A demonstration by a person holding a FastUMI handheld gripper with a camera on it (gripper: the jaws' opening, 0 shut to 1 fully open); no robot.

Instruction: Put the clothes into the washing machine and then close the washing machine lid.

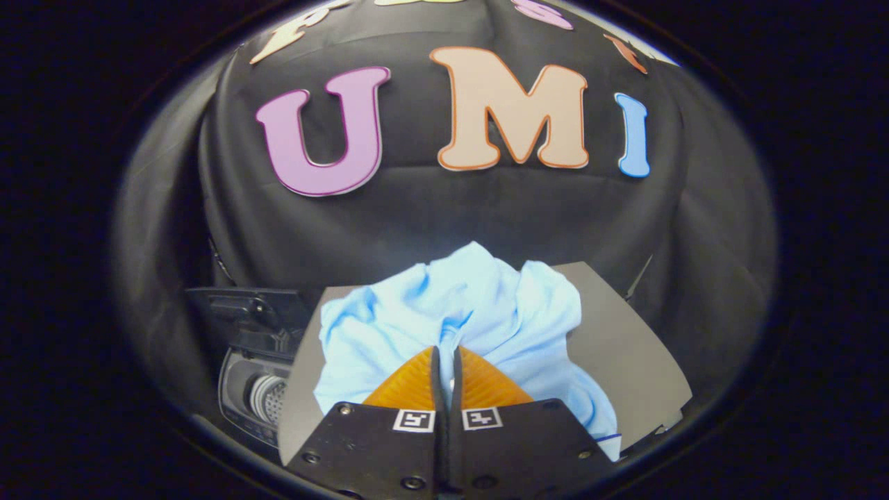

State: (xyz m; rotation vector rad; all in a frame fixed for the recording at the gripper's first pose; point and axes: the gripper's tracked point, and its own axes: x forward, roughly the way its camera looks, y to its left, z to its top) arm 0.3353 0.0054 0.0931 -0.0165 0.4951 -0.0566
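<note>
The washing machine (253, 389) stands open to the left of the bench (625, 347), its perforated drum (267, 399) showing, with nothing visible in the part seen; the raised lid (243, 309) is behind it. A crumpled light-blue garment (500, 312) lies on the grey bench. The gripper (448, 354) has its orange fingers (410, 382) nearly pressed together, pinching a fold of the garment.
</note>
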